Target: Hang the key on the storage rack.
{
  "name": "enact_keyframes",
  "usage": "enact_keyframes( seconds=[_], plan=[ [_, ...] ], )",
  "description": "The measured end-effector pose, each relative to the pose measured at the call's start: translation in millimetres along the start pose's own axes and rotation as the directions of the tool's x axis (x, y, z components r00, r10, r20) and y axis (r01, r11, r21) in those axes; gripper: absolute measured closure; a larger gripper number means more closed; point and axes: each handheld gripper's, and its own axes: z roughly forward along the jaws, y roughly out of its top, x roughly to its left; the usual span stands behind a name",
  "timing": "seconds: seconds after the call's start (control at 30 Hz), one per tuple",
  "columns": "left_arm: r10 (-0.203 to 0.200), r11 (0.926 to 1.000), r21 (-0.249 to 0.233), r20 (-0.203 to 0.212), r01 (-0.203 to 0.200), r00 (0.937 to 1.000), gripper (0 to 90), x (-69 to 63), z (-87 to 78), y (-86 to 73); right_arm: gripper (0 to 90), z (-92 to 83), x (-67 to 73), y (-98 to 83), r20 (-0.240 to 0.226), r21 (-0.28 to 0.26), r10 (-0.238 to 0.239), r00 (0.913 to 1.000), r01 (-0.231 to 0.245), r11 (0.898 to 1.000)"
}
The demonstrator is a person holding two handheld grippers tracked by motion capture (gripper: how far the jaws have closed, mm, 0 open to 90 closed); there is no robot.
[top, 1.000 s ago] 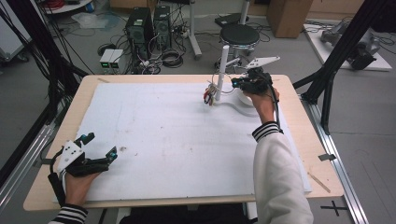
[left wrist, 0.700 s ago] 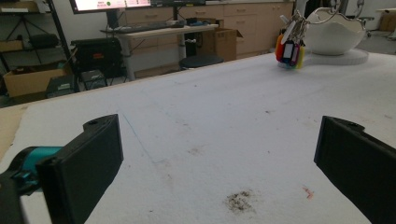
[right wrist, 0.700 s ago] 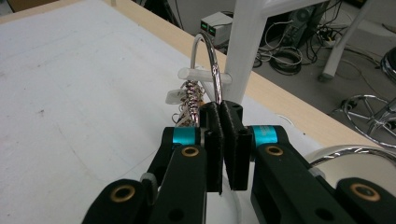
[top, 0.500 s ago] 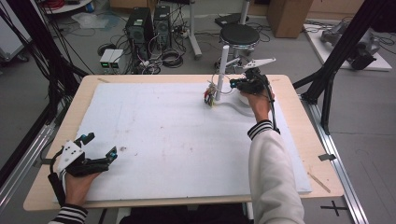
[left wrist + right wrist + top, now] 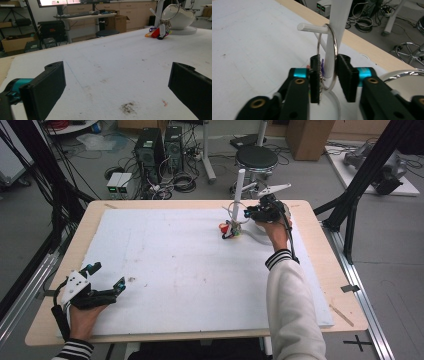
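At the far right of the white foam board [image 5: 175,270], the person's right arm, in a white sleeve with a striped cuff, stretches forward so that the right gripper [image 5: 248,214] reaches a white post stand [image 5: 238,190]. A metal key ring [image 5: 329,57] hangs on the stand's short side peg [image 5: 312,27], against the upright post, with coloured tags [image 5: 229,229] dangling below it. Seen in the right gripper view, the ring's lower arc stands between the two black jaws, which have just been opening; the right-hand pad is close against the wire and the left-hand pad sits beside the tags, with a gap showing between the pads, so the ring hangs loose rather than pinched. Near the board's front left corner, the left hand rests low on the surface with the left gripper [image 5: 106,276] pointing across the board. Its jaws are spread wide with nothing between them, bare board beneath, the bunch of tags visible well off in the left gripper view.
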Motion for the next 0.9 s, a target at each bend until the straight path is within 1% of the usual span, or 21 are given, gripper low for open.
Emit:
enact_keyframes(
  seconds=[0.03, 0.07, 0.1, 0.13, 0.2, 0.3, 0.33, 0.37, 0.43, 0.47, 0.53, 0.57, 0.6, 0.63, 0.7, 0.8, 0.9],
  plan=[
    [0.001, 1.0000, 0.000, -0.001, -0.001, 1.0000, 1.7, 0.1, 0.0, 0.0, 68.7, -1.0, 0.0, -0.2, 0.000, 0.004, 0.004, 1.0000, -0.004, 1.000],
    [0.001, 1.0000, 0.000, 0.000, -0.001, 1.0000, 1.7, 0.1, -0.1, 0.0, 66.0, -1.8, -0.1, -0.2, -0.005, -0.002, 0.005, 1.0000, -0.005, 1.000],
    [0.000, 1.0000, -0.002, 0.001, 0.000, 1.0000, 1.7, 0.0, 0.0, -0.1, 61.1, -2.8, 0.2, -0.3, -0.004, -0.012, 0.008, 1.0000, -0.008, 1.000],
    [0.000, 1.0000, -0.002, 0.001, 0.000, 1.0000, 1.7, 0.0, -0.1, 0.0, 54.3, -3.9, 0.6, 0.0, -0.002, -0.018, 0.012, 0.9999, -0.012, 1.000],
    [0.000, 1.0000, -0.002, 0.001, 0.000, 1.0000, 1.7, 0.1, -0.1, -0.1, 34.5, -5.8, 1.8, 0.4, 0.003, -0.028, 0.033, 0.9994, -0.033, 0.999],
    [0.003, 1.0000, -0.006, 0.001, -0.003, 1.0000, 1.7, -0.2, -0.1, -0.1, 10.6, -8.4, 4.7, 0.1, 0.005, -0.016, 0.059, 0.9983, -0.059, 0.998],
    [0.004, 1.0000, -0.006, 0.002, -0.004, 1.0000, 1.7, -0.2, -0.1, -0.1, 8.5, -9.8, 6.9, -0.6, 0.012, -0.018, 0.066, 0.9978, -0.066, 0.998],
    [0.004, 1.0000, -0.006, 0.002, -0.004, 1.0000, 1.7, -0.2, -0.1, -0.1, 8.4, -12.5, 8.7, -2.5, 0.005, -0.033, 0.061, 0.9981, -0.061, 0.998],
    [0.002, 1.0000, -0.006, 0.003, -0.002, 1.0000, 1.7, -0.2, -0.2, -0.2, 1.3, -18.9, 12.4, -7.1, -0.023, -0.068, 0.052, 0.9984, -0.054, 0.996],
    [0.001, 1.0000, -0.006, 0.003, -0.001, 1.0000, 1.7, 0.0, -0.2, -0.1, 0.9, -22.3, 14.1, -10.1, -0.035, -0.089, 0.051, 0.9981, -0.054, 0.995],
    [-0.002, 1.0000, -0.008, 0.002, 0.002, 1.0000, 1.7, 0.0, -0.1, -0.2, 0.9, -28.8, 17.7, -17.9, -0.076, -0.130, 0.048, 0.9960, -0.058, 0.990],
    [-0.001, 1.0000, -0.006, 0.003, 0.001, 1.0000, 1.7, -0.1, -0.2, -0.2, 0.9, -31.8, 20.4, -22.3, -0.086, -0.148, 0.050, 0.9950, -0.063, 0.987],
    [0.003, 1.0000, -0.006, 0.003, -0.003, 1.0000, 1.7, 0.0, -0.2, -0.1, 0.9, -35.3, 23.6, -26.9, -0.100, -0.155, 0.051, 0.9937, -0.066, 0.986],
    [0.002, 1.0000, -0.006, 0.003, -0.002, 1.0000, 1.7, -0.1, -0.2, -0.2, 0.9, -38.6, 26.3, -31.5, -0.111, -0.164, 0.038, 0.9931, -0.056, 0.985],
    [-0.003, 1.0000, -0.008, 0.002, 0.003, 1.0000, 1.7, -0.2, -0.1, -0.2, 0.9, -46.7, 33.0, -41.1, -0.115, -0.182, 0.017, 0.9932, -0.038, 0.983],
    [0.005, 1.0000, -0.006, 0.002, -0.005, 1.0000, 1.7, -0.3, -0.4, -0.2, 0.9, -60.4, 42.6, -57.8, -0.130, -0.235, -0.002, 0.9915, -0.029, 0.972],
    [0.007, 0.9999, -0.008, 0.003, -0.007, 1.0000, 1.7, -0.3, -0.4, -0.2, 0.9, -73.1, 50.5, -76.9, -0.124, -0.301, -0.020, 0.9921, -0.018, 0.954]
  ],
)
